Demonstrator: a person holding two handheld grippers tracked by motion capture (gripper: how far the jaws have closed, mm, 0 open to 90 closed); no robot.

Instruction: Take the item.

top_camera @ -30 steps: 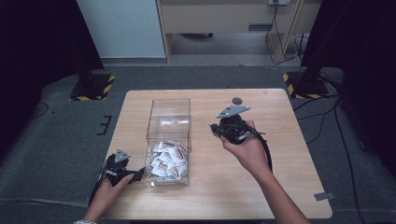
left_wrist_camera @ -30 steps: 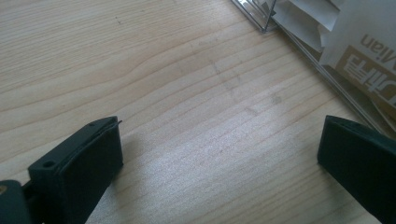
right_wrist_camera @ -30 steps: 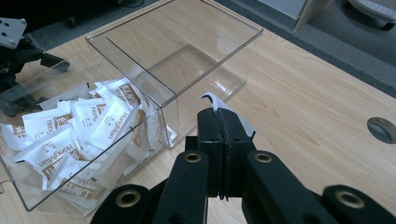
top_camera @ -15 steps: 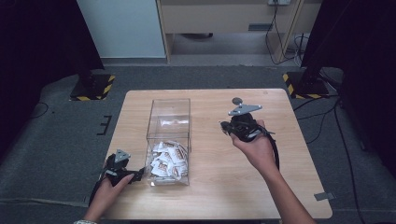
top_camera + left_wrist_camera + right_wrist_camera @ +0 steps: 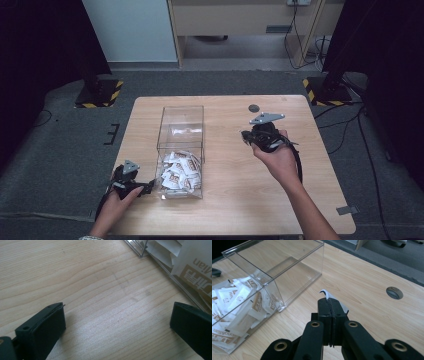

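A pale, light-brown wood grain was shown by the table (image 5: 235, 200). The box (image 5: 181, 125) was made of clear, colourless plastic. The packets (image 5: 177, 172) inside were white, printed with tan-brown panels and lettering. Black was worn by the right gripper (image 5: 331, 305), in which a white packet (image 5: 325, 292) was pinched, and by the left gripper (image 5: 117, 325).

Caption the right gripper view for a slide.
Right gripper, jaws shut on a thin white sachet, beside the clear plastic box of sachets on the wooden table.
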